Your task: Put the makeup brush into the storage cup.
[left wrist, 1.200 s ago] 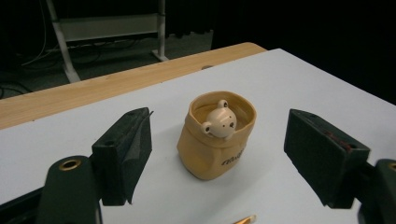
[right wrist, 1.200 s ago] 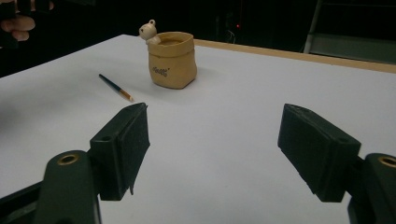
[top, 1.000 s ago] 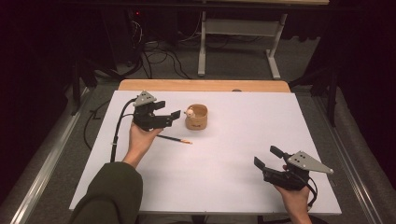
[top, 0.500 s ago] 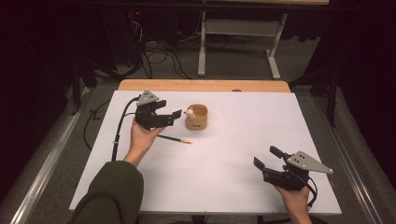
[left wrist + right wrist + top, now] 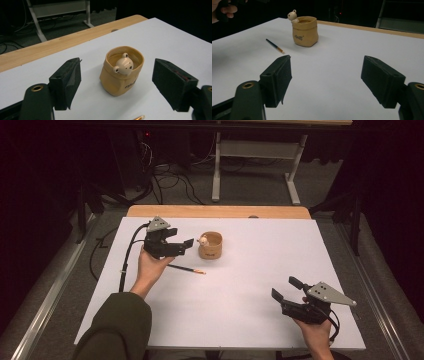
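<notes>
Left gripper point(image 5: 187, 244) held open beside the tan pot point(image 5: 210, 245); little is changed from half a second ago.

Against the earlier pictures, the left gripper is seen at much the same spot just left of the pot, and the right gripper point(image 5: 285, 290) is unmoved near the table's point(image 5: 250, 320) near right corner; the pencil point(image 5: 185, 268) lies as before. The left hand point(image 5: 150, 270) is raised off the white surface, palm turned up under the gripper, its jaws spread wide and pointed at the pot, nothing between them; in the left gripper view the pot point(image 5: 121, 70) is framed between the jaws, a small bear head point(image 5: 123, 67) at its rim. The right gripper is likewise held wide open and empty, aimed across the table; the pencil is just left of the pot, well apart from it.
</notes>
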